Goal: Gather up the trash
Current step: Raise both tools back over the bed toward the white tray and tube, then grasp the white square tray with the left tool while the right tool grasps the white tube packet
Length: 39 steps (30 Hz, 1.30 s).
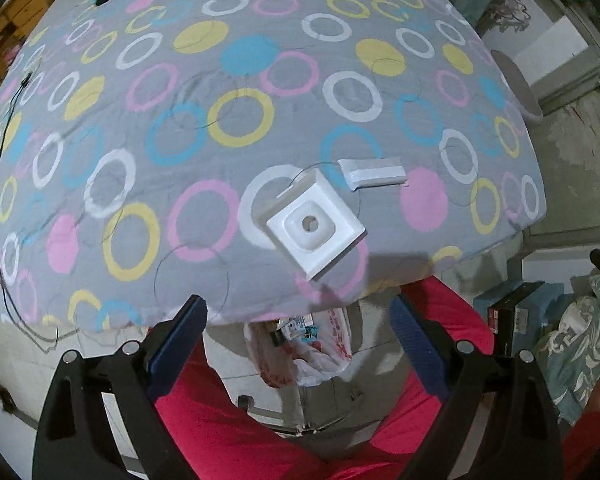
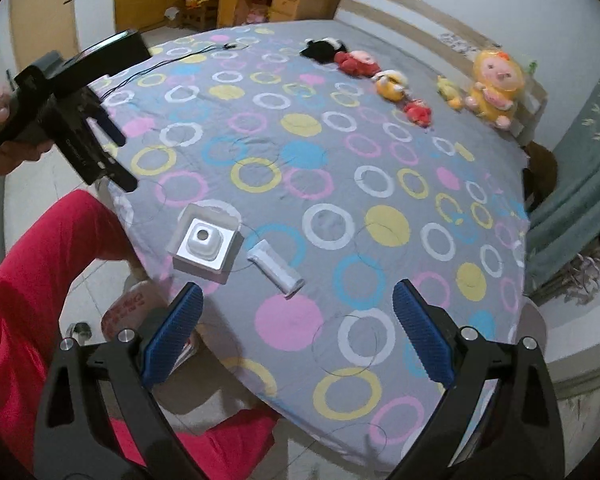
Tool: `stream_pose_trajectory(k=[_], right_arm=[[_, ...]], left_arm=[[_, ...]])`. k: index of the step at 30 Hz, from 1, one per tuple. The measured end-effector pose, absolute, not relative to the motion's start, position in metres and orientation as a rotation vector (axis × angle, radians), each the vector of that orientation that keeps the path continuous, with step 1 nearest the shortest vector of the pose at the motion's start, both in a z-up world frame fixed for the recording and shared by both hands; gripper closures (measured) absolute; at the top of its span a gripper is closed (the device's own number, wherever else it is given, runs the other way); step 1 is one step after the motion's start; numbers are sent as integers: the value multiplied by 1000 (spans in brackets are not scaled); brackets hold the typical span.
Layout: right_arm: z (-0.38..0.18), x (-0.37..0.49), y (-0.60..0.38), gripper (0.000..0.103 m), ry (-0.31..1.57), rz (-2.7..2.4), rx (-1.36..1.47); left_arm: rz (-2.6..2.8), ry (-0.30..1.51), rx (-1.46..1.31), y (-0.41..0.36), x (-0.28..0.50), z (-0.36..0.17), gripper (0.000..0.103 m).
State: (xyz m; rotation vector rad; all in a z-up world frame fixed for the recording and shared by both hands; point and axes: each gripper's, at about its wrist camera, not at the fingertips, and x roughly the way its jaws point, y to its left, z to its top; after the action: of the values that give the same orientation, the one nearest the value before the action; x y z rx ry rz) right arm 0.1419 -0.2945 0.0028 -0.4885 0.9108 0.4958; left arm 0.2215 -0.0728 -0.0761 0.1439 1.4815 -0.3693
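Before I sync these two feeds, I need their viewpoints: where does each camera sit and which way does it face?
Left wrist: on the left tool, looking down over the bed edge at the white plastic tray, wrapper and trash bag; red-clad legs show.
Right wrist: on the right tool, facing across the bed toward plush toys; left tool, hand and legs show.
Shared: tray, wrapper.

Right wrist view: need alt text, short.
The open right gripper hovers over a bed corner where a white square plastic tray and a small white wrapper lie apart on the circle-patterned sheet. The left gripper is upper left; plush toys sit far back.
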Motion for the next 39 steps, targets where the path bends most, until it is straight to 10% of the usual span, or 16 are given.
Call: stream_pose_trajectory(k=[39], right_arm=[[-237, 294, -224, 10, 1297, 655, -708]], left_arm=[[-793, 1581, 409, -119, 313, -247, 13]])
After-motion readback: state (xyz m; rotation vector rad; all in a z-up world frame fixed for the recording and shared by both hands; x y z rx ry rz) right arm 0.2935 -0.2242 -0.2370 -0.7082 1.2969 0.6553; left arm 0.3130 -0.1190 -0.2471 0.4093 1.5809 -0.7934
